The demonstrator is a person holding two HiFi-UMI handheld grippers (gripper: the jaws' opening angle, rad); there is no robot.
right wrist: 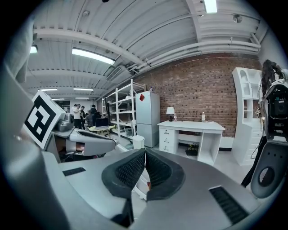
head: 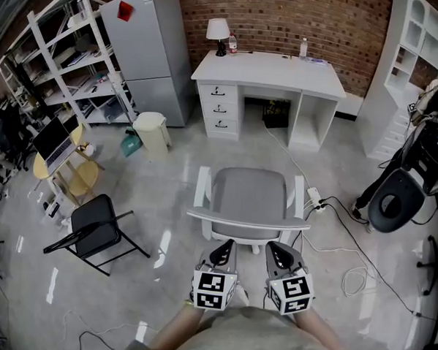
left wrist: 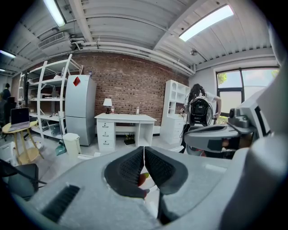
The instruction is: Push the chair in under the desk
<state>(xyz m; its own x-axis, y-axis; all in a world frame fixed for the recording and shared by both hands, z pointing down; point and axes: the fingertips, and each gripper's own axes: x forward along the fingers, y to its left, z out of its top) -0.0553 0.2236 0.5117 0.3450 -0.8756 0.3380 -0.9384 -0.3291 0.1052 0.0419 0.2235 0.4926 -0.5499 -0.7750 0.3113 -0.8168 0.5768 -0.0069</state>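
A white and grey office chair (head: 251, 201) stands in the middle of the floor with its seat facing the white desk (head: 270, 72) at the brick wall. The desk's knee space (head: 276, 113) is well ahead of the chair. My left gripper (head: 226, 246) and right gripper (head: 272, 248) sit side by side just behind the chair's backrest, both shut with nothing between the jaws. In the left gripper view the shut jaws meet at the left gripper (left wrist: 144, 149), with the desk (left wrist: 125, 119) far ahead. In the right gripper view the right gripper (right wrist: 145, 152) is shut too, and the desk (right wrist: 191, 126) stands ahead.
A black folding chair (head: 95, 228) stands at the left, and a cream bin (head: 152, 133) by the grey fridge (head: 145, 53). Cables and a power strip (head: 314, 199) lie on the floor right of the chair. A black machine (head: 417, 174) is at the right, white shelves (head: 400, 70) beyond.
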